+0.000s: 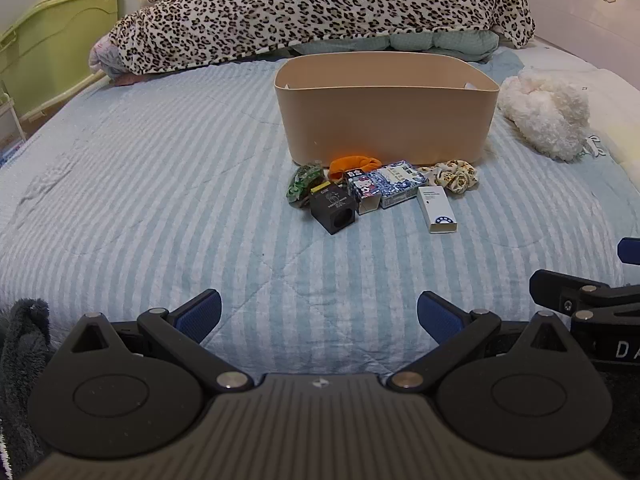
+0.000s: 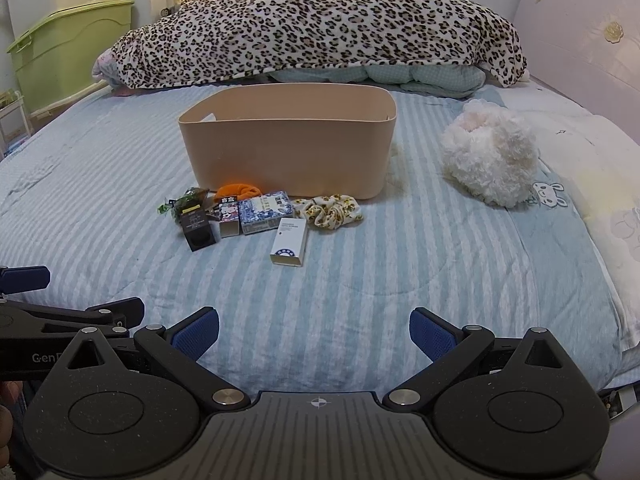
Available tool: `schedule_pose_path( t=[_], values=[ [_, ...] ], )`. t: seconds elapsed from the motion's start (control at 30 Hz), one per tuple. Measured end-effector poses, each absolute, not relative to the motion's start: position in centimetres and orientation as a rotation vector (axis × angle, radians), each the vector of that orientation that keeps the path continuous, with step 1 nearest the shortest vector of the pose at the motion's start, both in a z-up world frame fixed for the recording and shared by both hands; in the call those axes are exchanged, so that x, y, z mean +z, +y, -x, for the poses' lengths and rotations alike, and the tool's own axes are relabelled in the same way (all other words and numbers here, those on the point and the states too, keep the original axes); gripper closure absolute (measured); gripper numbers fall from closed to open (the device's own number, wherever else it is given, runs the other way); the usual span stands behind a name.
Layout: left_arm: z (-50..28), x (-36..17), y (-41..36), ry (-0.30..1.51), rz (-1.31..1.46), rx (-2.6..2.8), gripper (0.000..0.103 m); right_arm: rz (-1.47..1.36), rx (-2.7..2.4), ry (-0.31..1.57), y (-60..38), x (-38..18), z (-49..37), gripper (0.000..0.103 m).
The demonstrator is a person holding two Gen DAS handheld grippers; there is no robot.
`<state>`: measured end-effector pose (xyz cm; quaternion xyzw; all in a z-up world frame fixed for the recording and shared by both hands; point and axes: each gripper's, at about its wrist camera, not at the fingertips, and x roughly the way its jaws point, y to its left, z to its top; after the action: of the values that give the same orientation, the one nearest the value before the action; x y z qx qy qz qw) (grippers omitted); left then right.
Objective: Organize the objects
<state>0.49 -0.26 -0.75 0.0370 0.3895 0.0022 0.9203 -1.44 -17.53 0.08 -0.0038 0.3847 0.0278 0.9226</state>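
A tan plastic bin (image 1: 384,120) (image 2: 288,148) stands on the striped bed. In front of it lie small items: a green packet (image 1: 304,180) (image 2: 182,202), an orange scrunchie (image 1: 352,165) (image 2: 238,191), a black box (image 1: 333,208) (image 2: 198,228), a Hello Kitty box (image 1: 365,194) (image 2: 229,218), a blue-patterned box (image 1: 402,182) (image 2: 266,210), a white box (image 1: 437,208) (image 2: 290,241) and a floral scrunchie (image 1: 454,174) (image 2: 330,209). My left gripper (image 1: 319,316) and right gripper (image 2: 314,332) are open and empty, well short of the items.
A leopard blanket (image 1: 320,8) lies piled behind the bin. A white fluffy toy (image 2: 490,160) lies to the right. Green storage boxes (image 2: 68,52) stand off the bed's left side. A pillow (image 2: 608,200) lies at the right.
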Motion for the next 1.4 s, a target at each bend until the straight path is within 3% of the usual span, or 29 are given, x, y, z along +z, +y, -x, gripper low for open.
schedule_pose_path(
  t=[1.4],
  values=[
    [-2.3,-1.7,0.0,0.819,-0.077,0.013,0.000,0.025,0.061,0.824,-17.5,-1.1,-0.4,0.000]
  ],
)
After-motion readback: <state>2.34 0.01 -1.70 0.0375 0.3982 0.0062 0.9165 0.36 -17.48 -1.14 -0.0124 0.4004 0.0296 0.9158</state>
